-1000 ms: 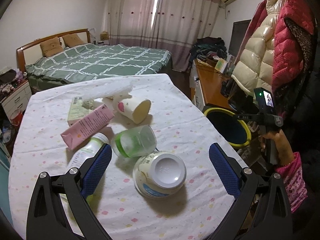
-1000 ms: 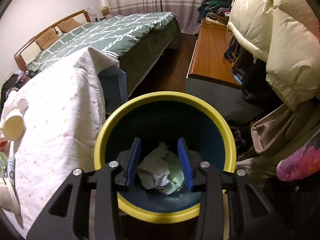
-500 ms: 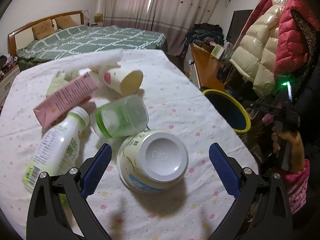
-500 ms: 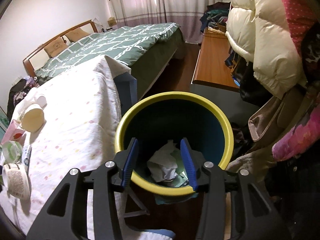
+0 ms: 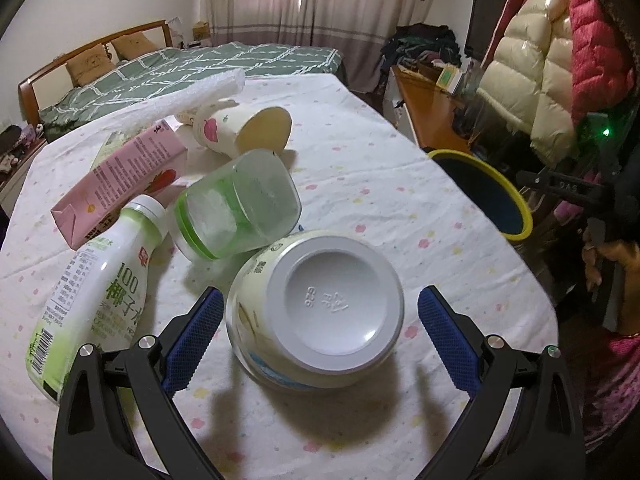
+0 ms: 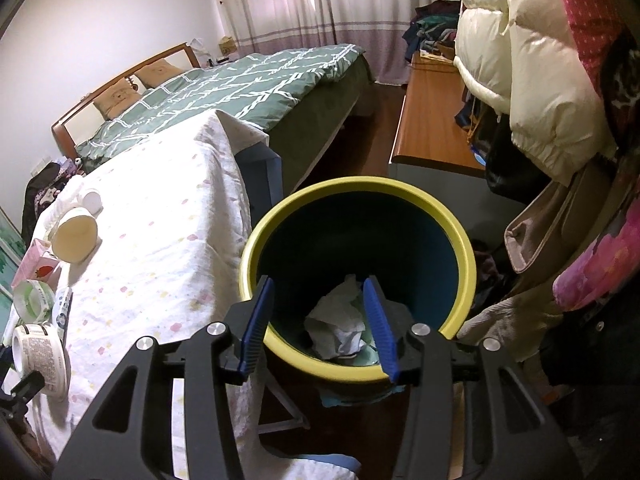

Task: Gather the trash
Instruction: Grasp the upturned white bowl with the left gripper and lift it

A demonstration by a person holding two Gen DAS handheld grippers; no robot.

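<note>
My left gripper (image 5: 318,316) is open, its blue pads on either side of a white round tub (image 5: 316,312) lying on its side on the table, not touching it. Behind it lie a clear green-rimmed jar (image 5: 240,204), a white-green bottle (image 5: 96,292), a pink carton (image 5: 120,180) and a paper cup (image 5: 244,132). My right gripper (image 6: 318,320) is open and empty above the near rim of the yellow-rimmed blue bin (image 6: 460,236), which holds crumpled paper (image 6: 340,320). The bin (image 5: 516,204) stands off the table's right edge.
The table has a white spotted cloth (image 5: 380,184). A white foam sheet (image 5: 188,96) lies behind the trash. A bed (image 6: 240,92) stands beyond the table, a wooden desk (image 6: 432,128) and hanging coats (image 6: 540,60) to the right.
My left gripper has moved in and down around the white tub. My right gripper has drawn back and up from inside the bin.
</note>
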